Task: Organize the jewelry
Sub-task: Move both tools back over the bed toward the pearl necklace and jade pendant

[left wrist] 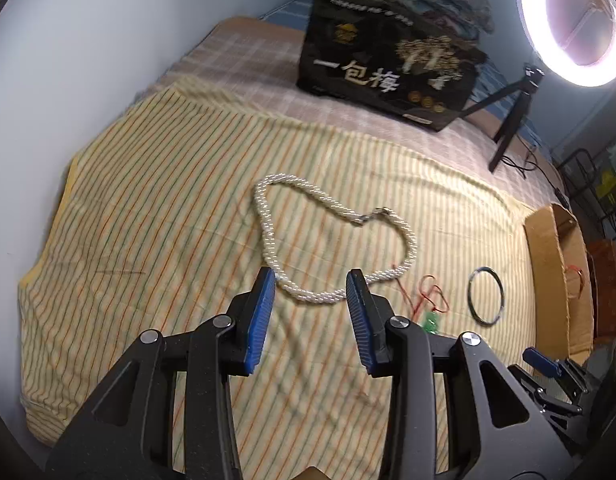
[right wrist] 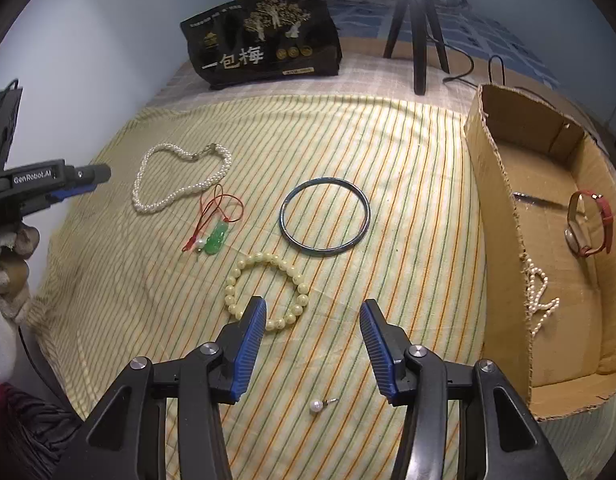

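The left hand-held gripper (left wrist: 311, 280) is hovering wide apart over the pearl necklace (left wrist: 332, 240) lying on the striped cloth (right wrist: 408, 160). The right hand-held gripper (right wrist: 313, 308) is gaping beside the bead bracelet (right wrist: 268, 292); a watch (right wrist: 588, 224) and what may be pearls are sitting in the cardboard box (right wrist: 500, 200).

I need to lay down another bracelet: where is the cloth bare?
Bare: the strip between the bangle and the box, and the left cloth beside the pearl necklace. Crowded: the middle, around the jade pendant, bead bracelet and necklace.
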Tool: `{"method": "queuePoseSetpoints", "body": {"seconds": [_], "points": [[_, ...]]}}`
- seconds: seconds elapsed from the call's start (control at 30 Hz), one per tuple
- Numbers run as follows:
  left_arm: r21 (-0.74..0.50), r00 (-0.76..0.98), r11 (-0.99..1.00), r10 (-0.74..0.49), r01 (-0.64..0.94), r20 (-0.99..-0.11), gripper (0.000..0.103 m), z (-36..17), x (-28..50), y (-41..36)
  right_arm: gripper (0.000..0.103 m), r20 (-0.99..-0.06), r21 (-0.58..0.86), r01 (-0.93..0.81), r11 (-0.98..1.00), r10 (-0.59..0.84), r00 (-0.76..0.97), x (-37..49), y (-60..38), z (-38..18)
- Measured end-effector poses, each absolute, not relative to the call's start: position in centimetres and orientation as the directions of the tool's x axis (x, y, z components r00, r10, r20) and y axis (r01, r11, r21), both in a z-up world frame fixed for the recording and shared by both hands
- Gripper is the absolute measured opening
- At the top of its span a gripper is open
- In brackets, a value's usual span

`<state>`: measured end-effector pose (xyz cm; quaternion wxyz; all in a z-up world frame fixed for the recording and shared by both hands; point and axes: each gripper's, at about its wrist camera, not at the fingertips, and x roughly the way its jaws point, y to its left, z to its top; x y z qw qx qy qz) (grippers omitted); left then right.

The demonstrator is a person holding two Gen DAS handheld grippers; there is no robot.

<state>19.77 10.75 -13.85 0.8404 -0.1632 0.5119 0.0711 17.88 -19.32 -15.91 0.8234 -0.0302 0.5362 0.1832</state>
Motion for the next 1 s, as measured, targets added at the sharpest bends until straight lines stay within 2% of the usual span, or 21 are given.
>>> {"method": "queuePoseSetpoints", "body": {"seconds": [0.57,1.0], "points": [[-0.244,0.399,0.887,-0.076,-0.391,-0.914,0.037,-17.7,21.7,13.6,0.05,-0.87,0.313,-0.321,0.894,0.406,0.281,22.0,-14.4,-16.5],[-0.243,0.375,0.871,-0.074,-0.428,-0.924,0.037,-19.4,23.2,14.0,0.033,-0.879,0.348,-0.261,0.9,0.41,0.242,24.2,-11.8,-19.3]]}}
